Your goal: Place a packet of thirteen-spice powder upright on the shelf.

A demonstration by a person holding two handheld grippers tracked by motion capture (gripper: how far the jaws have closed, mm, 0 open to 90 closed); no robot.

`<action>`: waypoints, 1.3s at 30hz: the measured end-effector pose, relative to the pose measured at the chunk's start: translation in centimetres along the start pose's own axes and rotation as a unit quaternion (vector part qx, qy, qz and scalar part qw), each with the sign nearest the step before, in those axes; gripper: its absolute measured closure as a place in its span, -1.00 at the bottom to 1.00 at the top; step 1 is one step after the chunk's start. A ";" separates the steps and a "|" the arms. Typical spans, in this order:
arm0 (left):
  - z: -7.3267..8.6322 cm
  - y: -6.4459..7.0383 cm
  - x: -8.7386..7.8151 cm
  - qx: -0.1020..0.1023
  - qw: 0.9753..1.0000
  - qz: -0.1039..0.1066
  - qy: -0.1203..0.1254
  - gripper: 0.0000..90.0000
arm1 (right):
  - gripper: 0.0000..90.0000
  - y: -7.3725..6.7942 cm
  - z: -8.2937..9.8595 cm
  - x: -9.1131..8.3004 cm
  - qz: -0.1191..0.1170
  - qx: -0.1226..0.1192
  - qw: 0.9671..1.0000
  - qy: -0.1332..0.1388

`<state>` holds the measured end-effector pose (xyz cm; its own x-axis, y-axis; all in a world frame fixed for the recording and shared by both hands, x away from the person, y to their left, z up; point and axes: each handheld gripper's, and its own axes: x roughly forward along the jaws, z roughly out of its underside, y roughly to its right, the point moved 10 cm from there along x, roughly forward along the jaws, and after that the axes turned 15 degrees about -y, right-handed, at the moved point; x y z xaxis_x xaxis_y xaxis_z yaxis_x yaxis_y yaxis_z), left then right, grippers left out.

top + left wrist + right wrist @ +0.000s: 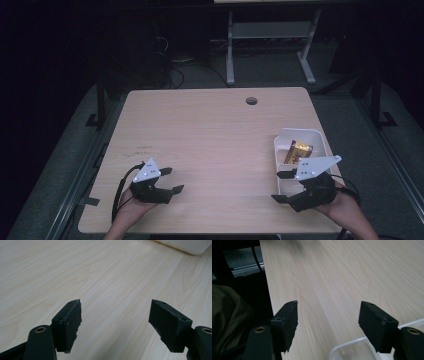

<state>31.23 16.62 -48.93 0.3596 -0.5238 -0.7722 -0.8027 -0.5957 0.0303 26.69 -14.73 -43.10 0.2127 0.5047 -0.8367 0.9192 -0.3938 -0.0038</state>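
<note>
A white tray (300, 130) rests on the right side of the wooden table (210, 135), and a yellow-brown packet (298, 152) lies inside it. My right gripper (282, 186) hovers at the tray's near end, open, jaws empty and pointing left. The right gripper view has the tray's rim (352, 346) just below my open right gripper (328, 325). Over at the near left of the table, my left gripper (172, 180) is open and points right across bare wood. In the left gripper view a corner of the tray (187, 245) lies far ahead of my left gripper (115, 325).
A round cable hole (251, 100) sits near the table's far edge. A metal desk frame (270, 45) stands on the dark floor beyond the table. In the right gripper view the table's near edge (268, 297) drops to dark floor and olive cloth (227, 315).
</note>
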 end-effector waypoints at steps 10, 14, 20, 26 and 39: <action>0.1 0.0 -0.1 0.003 1.000 0.001 -0.001 -0.43 | -0.32 -1.4 -1.8 1.6 -0.015 -0.013 1.000 0.006; 0.1 -0.1 -0.2 0.002 1.000 0.001 -0.001 -0.43 | -0.33 -1.9 -2.5 2.3 -0.021 -0.018 1.000 0.006; 0.2 -0.2 -0.3 0.005 1.000 0.000 -0.004 -0.43 | -0.34 -2.6 -3.8 3.4 -0.033 -0.025 0.999 0.011; 0.2 -0.3 -0.5 0.006 1.000 -0.003 -0.003 -0.44 | -0.34 -3.0 -4.8 4.6 -0.043 -0.028 0.999 0.011; 0.4 -0.7 -0.6 0.005 1.000 -0.007 -0.004 -0.43 | -0.34 -4.1 -6.7 7.5 -0.059 -0.040 0.997 0.001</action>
<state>31.35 17.60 -48.78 0.3677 -0.5102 -0.7775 -0.8018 -0.5975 0.0129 26.75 -4.19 -45.69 0.1010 0.5451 -0.8323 0.9614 -0.2688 -0.0594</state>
